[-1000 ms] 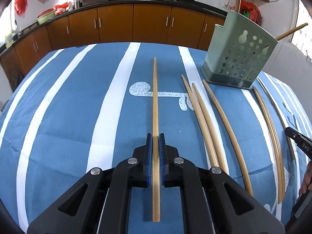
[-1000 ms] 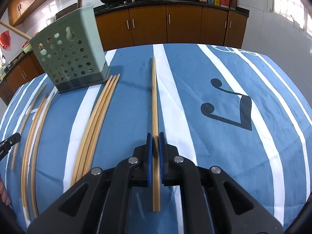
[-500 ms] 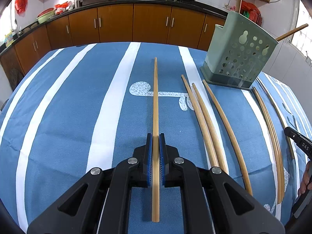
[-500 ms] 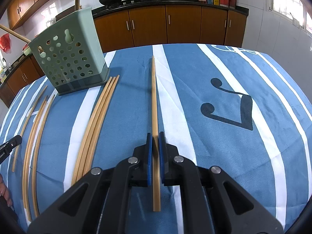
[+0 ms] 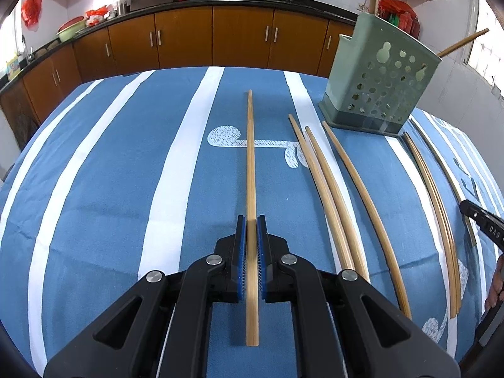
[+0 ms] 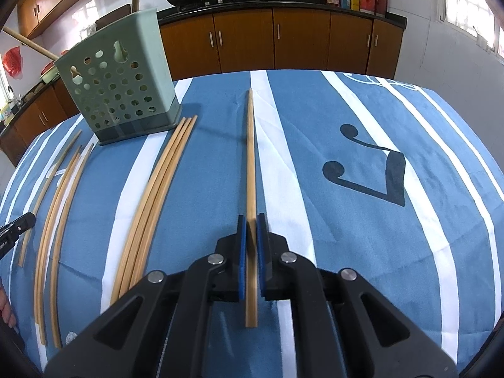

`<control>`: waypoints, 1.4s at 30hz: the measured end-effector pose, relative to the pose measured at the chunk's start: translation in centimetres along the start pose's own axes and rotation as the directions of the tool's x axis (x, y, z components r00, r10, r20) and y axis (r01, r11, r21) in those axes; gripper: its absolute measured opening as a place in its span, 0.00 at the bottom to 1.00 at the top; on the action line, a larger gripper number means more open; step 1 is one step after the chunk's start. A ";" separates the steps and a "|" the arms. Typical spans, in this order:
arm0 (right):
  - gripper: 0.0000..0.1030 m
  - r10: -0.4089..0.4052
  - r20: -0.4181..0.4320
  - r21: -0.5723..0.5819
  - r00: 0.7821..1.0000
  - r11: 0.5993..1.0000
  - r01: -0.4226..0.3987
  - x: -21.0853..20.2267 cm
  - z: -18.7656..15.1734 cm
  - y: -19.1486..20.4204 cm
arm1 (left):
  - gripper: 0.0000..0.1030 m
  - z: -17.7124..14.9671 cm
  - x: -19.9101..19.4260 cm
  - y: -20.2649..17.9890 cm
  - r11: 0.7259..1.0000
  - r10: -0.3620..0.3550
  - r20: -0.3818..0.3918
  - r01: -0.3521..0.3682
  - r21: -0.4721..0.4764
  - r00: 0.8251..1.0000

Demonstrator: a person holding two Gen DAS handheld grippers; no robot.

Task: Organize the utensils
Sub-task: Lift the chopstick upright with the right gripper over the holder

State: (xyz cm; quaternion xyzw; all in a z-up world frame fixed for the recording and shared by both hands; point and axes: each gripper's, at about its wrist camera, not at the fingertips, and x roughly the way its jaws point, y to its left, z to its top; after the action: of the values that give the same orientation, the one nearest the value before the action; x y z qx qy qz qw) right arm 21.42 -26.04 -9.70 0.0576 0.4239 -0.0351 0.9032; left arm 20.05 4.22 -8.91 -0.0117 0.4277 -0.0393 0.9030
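My left gripper (image 5: 251,224) is shut on a bamboo chopstick (image 5: 250,157) that points away over the blue striped tablecloth. My right gripper (image 6: 251,222) is shut on another bamboo chopstick (image 6: 250,151), also pointing forward. A green perforated utensil holder (image 5: 379,75) stands at the far right in the left wrist view and at the far left in the right wrist view (image 6: 118,78), with two chopsticks sticking out of it. Several loose chopsticks (image 5: 334,189) lie on the cloth between the grippers and also show in the right wrist view (image 6: 154,195).
More loose chopsticks (image 6: 55,220) lie in front of the holder on the left in the right wrist view. The other gripper's tip (image 5: 482,223) shows at the right edge. Brown kitchen cabinets (image 5: 214,37) with woks stand behind the table.
Both grippers have drawn slightly nearer to the holder with their chopsticks still gripped. The loose chopsticks have not moved.
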 end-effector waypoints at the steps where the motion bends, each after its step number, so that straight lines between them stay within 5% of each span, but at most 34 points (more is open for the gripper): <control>1: 0.07 0.003 -0.004 0.007 1.000 1.000 -0.003 -0.1 0.0 -0.1 | 0.07 0.0 0.0 0.0 1.000 0.000 -0.003 0.000 0.004 1.000; 5: 0.07 0.022 0.044 0.031 0.999 0.999 -0.023 -1.9 0.3 -0.6 | 0.07 0.0 -0.8 0.3 1.000 -0.016 -0.010 0.016 -0.011 1.000; 13: 0.07 0.026 0.167 0.060 0.986 0.998 -0.036 -6.2 1.9 -1.9 | 0.07 1.4 -5.3 0.6 0.999 -0.045 0.106 0.047 -0.020 0.993; 27: 0.07 0.034 0.317 0.061 0.948 0.997 -0.056 -10.7 3.8 -2.3 | 0.07 4.2 -10.8 0.7 0.997 -0.060 0.285 0.071 -0.029 0.957; 35: 0.07 0.044 0.356 0.048 0.933 0.997 -0.065 -11.8 4.8 -1.9 | 0.07 5.4 -11.9 0.7 0.998 -0.054 0.321 0.064 -0.020 0.946; 42: 0.07 0.102 0.446 0.014 0.889 0.993 -0.121 -15.8 7.2 -1.6 | 0.07 7.7 -15.5 0.0 0.997 -0.081 0.402 0.078 0.024 0.912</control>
State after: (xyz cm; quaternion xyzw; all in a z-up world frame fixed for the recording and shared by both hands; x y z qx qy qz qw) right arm 16.65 -28.32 6.90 0.0910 0.2017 -0.0043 0.9752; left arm 16.24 5.43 7.94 -0.0332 0.2320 -0.0743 0.9693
